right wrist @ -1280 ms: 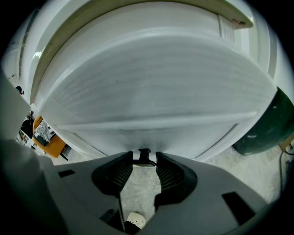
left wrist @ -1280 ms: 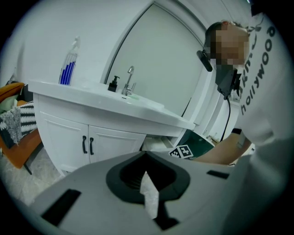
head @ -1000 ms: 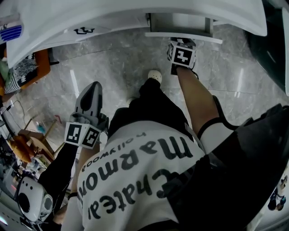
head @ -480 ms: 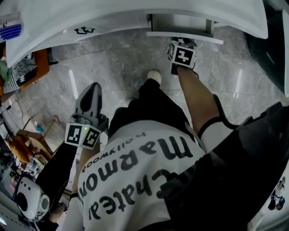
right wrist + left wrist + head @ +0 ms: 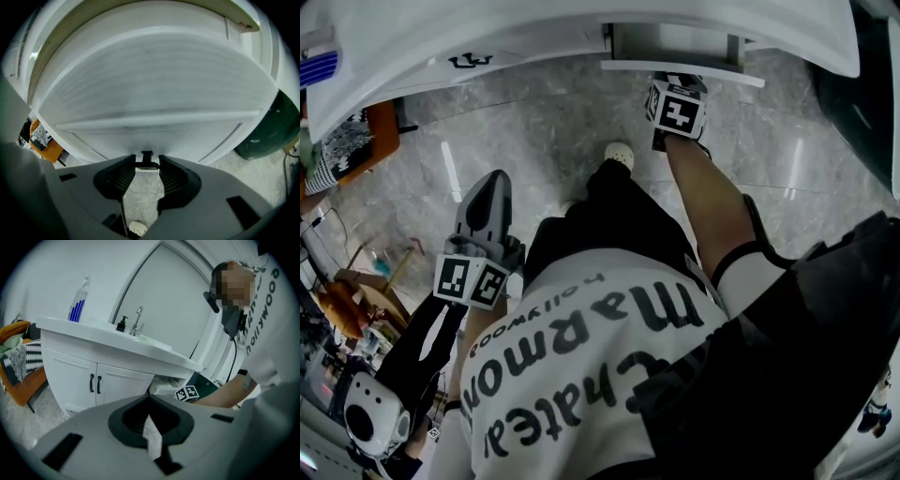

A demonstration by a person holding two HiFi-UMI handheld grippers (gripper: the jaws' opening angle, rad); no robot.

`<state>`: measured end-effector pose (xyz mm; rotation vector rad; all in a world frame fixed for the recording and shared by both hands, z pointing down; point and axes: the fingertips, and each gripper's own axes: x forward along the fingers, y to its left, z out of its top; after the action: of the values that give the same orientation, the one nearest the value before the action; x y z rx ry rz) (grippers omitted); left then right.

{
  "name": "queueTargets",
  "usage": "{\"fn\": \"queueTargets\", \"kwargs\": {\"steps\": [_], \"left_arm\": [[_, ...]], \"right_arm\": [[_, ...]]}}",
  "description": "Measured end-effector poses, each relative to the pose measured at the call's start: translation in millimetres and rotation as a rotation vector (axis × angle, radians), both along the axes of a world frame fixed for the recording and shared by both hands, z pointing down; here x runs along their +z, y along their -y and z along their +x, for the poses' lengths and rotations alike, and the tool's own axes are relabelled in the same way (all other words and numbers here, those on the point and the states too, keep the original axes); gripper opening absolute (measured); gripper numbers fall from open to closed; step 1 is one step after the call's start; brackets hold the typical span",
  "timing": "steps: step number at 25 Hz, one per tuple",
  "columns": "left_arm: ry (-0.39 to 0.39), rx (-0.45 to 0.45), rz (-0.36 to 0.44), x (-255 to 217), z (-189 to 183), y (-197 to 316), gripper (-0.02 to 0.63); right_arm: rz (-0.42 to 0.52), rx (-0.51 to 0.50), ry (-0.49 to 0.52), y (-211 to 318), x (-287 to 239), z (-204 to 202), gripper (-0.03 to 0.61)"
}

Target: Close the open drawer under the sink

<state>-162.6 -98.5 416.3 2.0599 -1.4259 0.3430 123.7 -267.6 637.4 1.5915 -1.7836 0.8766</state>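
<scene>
The white drawer (image 5: pixel 682 71) juts out from the vanity under the sink. In the right gripper view its front (image 5: pixel 150 93) fills the picture. My right gripper (image 5: pixel 147 165) is right up against it, jaws closed on the small black drawer handle (image 5: pixel 147 157). From the head view, the right gripper (image 5: pixel 678 94) sits just below the drawer's front edge. My left gripper (image 5: pixel 494 183) hangs low beside the person's leg, well away from the vanity, jaws shut and empty (image 5: pixel 149 399). The left gripper view shows the open drawer (image 5: pixel 164 386) from the side.
White cabinet doors with black pulls (image 5: pixel 95 384) stand left of the drawer. A faucet (image 5: pixel 137 326) and a soap bottle (image 5: pixel 122 324) sit on the counter. An orange seat with cloth (image 5: pixel 356 141) is at the left, and a dark green bin (image 5: pixel 272 126) is at the right.
My right gripper and the drawer front have shifted slightly toward the vanity. The left gripper has stayed in place.
</scene>
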Motion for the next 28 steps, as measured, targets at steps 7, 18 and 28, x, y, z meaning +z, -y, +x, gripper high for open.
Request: {"fn": "queueTargets", "kwargs": {"steps": [7, 18, 28], "left_arm": [[0.0, 0.013, 0.009, 2.3, 2.8, 2.8, 0.008], [0.005, 0.012, 0.003, 11.0, 3.7, -2.6, 0.008], [0.008, 0.016, -0.005, 22.1, 6.6, -4.5, 0.008]], "right_arm": [[0.019, 0.008, -0.002, 0.6, -1.4, 1.1, 0.167], [0.043, 0.024, 0.014, 2.4, 0.3, 0.0, 0.167], [0.076, 0.028, 0.021, 3.4, 1.7, -0.2, 0.169]]}}
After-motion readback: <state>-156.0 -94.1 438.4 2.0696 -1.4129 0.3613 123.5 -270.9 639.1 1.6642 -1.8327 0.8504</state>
